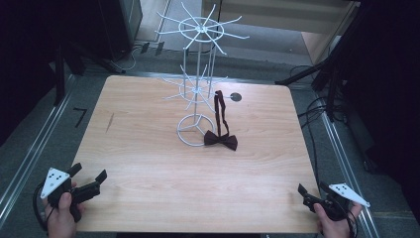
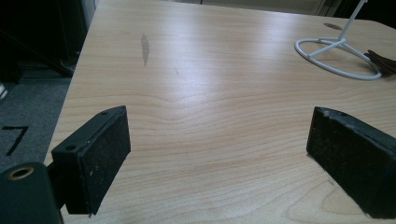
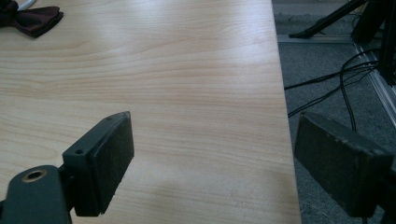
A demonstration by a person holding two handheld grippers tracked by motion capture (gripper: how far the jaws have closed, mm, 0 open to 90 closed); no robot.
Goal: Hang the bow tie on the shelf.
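A dark maroon bow tie [image 1: 221, 140] rests on the wooden table [image 1: 148, 148], its strap [image 1: 219, 111] running up to a lower arm of the white wire rack [image 1: 197, 89]. The rack's ring base [image 2: 337, 58] and a corner of the bow tie [image 2: 382, 60] show at the top right of the left gripper view. In the right gripper view the bow tie [image 3: 30, 19] lies at the top left. My left gripper [image 1: 89, 174] is open at the table's near left corner, nothing between its jaws. My right gripper [image 1: 312, 190] is open at the near right corner, straddling the table's right edge.
A small dark round mark [image 1: 236, 97] sits on the table behind the rack. Black cables [image 3: 336, 88] and stand legs [image 1: 317, 74] lie on the grey floor to the right. A "7" mark [image 1: 79, 116] is on the floor at left.
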